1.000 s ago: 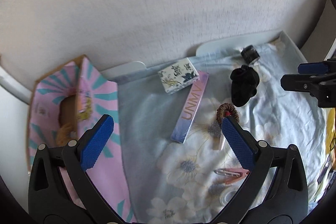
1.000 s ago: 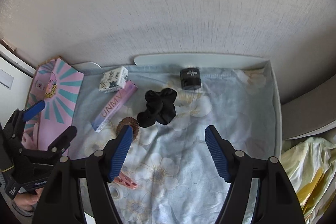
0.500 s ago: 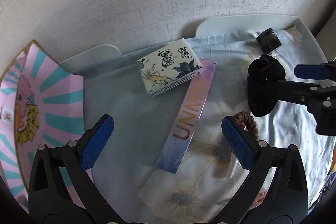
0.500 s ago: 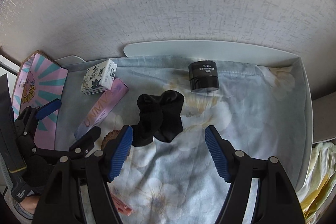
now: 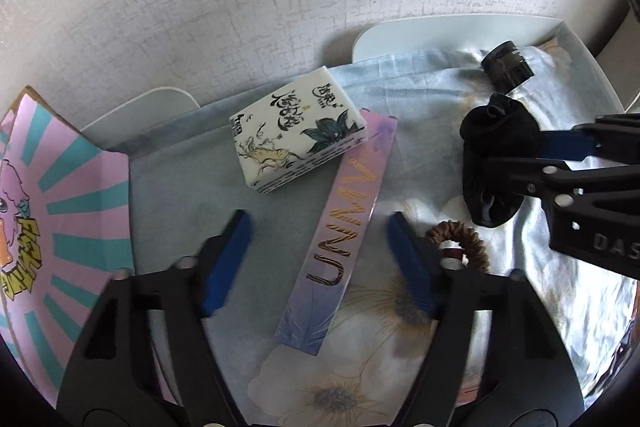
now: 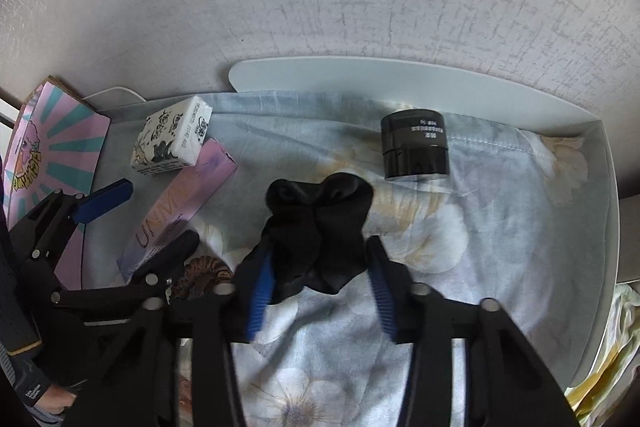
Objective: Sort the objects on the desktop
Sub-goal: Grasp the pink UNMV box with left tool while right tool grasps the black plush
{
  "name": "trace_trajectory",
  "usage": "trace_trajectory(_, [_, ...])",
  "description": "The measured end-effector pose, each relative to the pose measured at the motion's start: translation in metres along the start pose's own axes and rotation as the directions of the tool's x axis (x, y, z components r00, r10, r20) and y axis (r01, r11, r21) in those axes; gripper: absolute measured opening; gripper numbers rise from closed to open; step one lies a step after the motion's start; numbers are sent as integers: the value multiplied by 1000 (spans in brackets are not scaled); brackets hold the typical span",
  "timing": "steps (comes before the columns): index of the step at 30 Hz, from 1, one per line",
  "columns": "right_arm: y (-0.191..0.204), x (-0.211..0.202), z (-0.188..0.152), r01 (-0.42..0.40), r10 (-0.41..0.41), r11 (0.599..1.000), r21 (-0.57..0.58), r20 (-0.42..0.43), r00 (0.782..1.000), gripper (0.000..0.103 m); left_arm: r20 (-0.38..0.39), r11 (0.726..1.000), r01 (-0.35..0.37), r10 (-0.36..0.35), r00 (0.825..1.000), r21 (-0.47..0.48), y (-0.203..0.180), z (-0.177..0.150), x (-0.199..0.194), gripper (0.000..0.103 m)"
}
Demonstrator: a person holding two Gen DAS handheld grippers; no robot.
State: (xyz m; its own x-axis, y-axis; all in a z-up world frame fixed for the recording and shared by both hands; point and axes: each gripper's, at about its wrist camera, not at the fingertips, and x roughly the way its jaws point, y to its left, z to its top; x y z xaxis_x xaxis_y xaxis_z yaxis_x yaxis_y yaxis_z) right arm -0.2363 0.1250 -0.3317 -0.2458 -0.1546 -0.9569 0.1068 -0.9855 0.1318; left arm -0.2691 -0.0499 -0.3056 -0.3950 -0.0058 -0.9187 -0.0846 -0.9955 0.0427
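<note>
A long pink-lilac box (image 5: 340, 259) lettered UNMV lies on the floral cloth (image 5: 400, 367). My left gripper (image 5: 318, 263) straddles it with the jaws closing; both blue pads stand clear of its sides. A black scrunchie (image 6: 316, 227) sits between the pads of my right gripper (image 6: 320, 291), whose jaws are closing too. The left pad is at the scrunchie's edge and a sliver of cloth shows by the right pad. The left wrist view shows the right gripper (image 5: 532, 155) reaching in from the right across the scrunchie (image 5: 496, 135).
A white tissue pack (image 5: 296, 135) rests against the long box's far end. A brown hair tie (image 5: 460, 239) lies by the left gripper's right finger. A black jar (image 6: 414, 147) stands behind the scrunchie near the white tray rim (image 6: 400, 75). A pink box with teal rays (image 5: 60, 219) is at left.
Both grippers have come down toward the cloth and their jaws have narrowed, the left around the long box, the right around the black scrunchie.
</note>
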Motion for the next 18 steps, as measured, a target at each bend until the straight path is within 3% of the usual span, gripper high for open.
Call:
trace_trajectory(1, [0, -1, 0, 1, -1, 1000, -2, 4, 1000, 26, -2, 1000, 15, -15, 1000, -5, 0, 0, -1, 37])
trace_trajectory(4, [1, -5, 0, 6, -6, 1000, -1, 18, 1000, 17, 0, 1000, 25, -25, 1000, -14, -1, -2, -3, 28])
trace_trajectory(18, [-9, -39, -16, 8, -11, 1000, 30, 85, 996, 13, 44, 991, 107, -104, 994, -80, 0, -8, -37, 20])
